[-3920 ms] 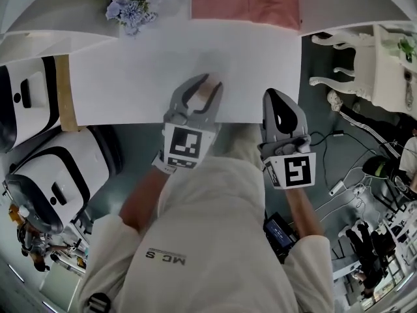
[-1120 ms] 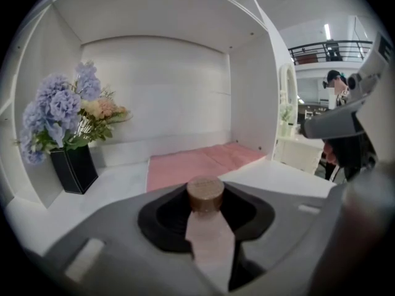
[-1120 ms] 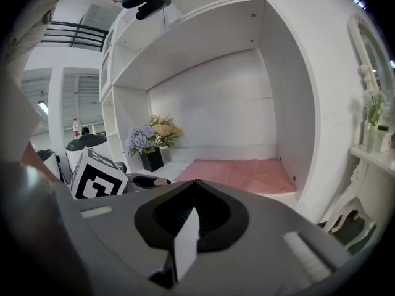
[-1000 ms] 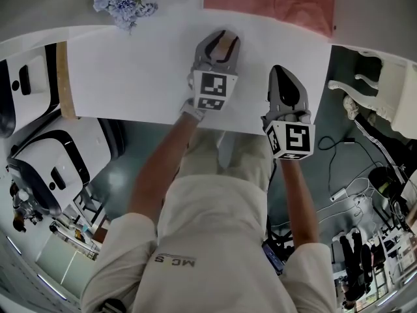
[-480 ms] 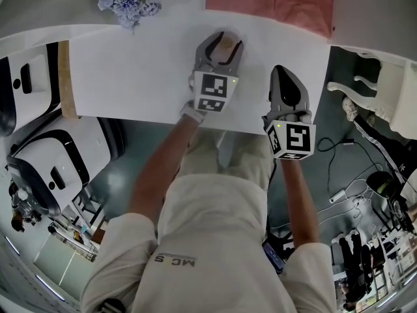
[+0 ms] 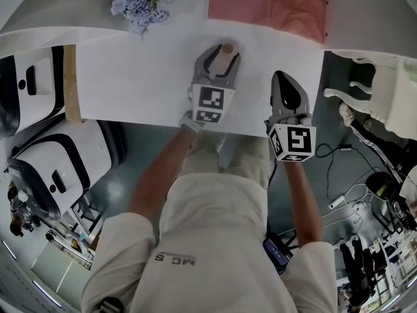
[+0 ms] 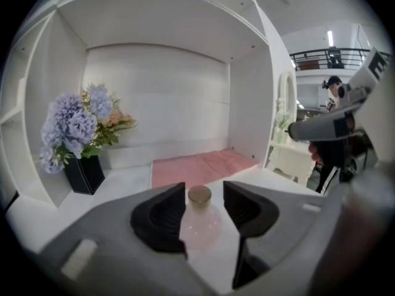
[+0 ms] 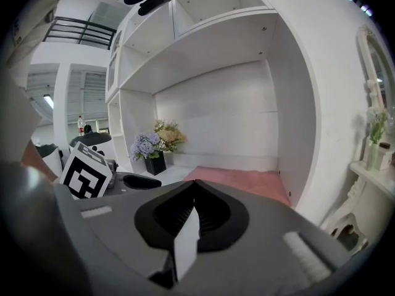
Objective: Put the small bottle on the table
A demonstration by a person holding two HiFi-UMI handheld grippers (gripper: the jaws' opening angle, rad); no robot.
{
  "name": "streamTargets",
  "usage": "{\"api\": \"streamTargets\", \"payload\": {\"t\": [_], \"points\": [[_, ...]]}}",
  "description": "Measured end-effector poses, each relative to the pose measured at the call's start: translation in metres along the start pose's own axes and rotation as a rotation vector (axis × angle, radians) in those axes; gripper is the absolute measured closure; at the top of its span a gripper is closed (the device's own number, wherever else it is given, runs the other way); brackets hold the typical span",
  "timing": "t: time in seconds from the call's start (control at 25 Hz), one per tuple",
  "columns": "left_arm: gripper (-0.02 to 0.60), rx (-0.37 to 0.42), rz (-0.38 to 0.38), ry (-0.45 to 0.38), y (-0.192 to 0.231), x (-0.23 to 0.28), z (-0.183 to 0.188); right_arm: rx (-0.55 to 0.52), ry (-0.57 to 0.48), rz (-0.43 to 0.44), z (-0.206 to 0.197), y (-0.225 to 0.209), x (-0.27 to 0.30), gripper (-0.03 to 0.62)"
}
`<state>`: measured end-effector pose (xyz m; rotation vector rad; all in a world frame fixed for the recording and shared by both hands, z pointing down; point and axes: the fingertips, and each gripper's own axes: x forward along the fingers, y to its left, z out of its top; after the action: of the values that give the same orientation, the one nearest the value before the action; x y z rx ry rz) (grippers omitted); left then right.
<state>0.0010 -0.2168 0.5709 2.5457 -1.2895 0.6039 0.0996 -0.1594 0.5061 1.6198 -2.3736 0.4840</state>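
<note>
Small pink bottle (image 7: 199,227) stands upright on the white worktop (image 6: 130,77) between the just-opened, non-touching jaws of the left gripper (image 7: 203,189); right gripper (image 8: 194,187) closed, empty; release looks done, so next: back off without clipping the bottle.

The bottle (image 7: 200,227) is seen to be pale pink, with a brown cap (image 7: 199,195). The table (image 6: 130,77) is painted white and the mat (image 6: 267,6) pink. Purple flowers (image 7: 71,125) are kept in a black vase (image 7: 83,172).
</note>
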Motion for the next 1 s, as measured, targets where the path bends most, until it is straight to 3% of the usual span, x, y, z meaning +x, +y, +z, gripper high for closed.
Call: {"api": "streamTargets", "payload": {"t": [0.16,0.24,0.44,0.52,1.0], "points": [[0.415,-0.005,-0.006,-0.003,-0.001,-0.019,0.007,-0.011,-0.004,0.003,0.010,0.000,-0.013,0.599],[0.473,0.003,-0.005,-0.006,-0.004,-0.029,0.012,0.013,-0.012,-0.003,0.015,-0.002,-0.021,0.599],[0.526,-0.008,-0.015,-0.018,-0.011,-0.056,0.027,0.029,-0.044,-0.006,0.033,0.003,-0.039,0.599],[0.576,-0.012,-0.022,-0.014,-0.015,-0.065,0.031,0.018,-0.054,0.003,0.040,0.008,-0.046,0.599],[0.581,-0.077,-0.003,-0.028,-0.020,-0.126,0.054,-0.057,-0.120,0.059,0.076,0.029,-0.107,0.599]]}}
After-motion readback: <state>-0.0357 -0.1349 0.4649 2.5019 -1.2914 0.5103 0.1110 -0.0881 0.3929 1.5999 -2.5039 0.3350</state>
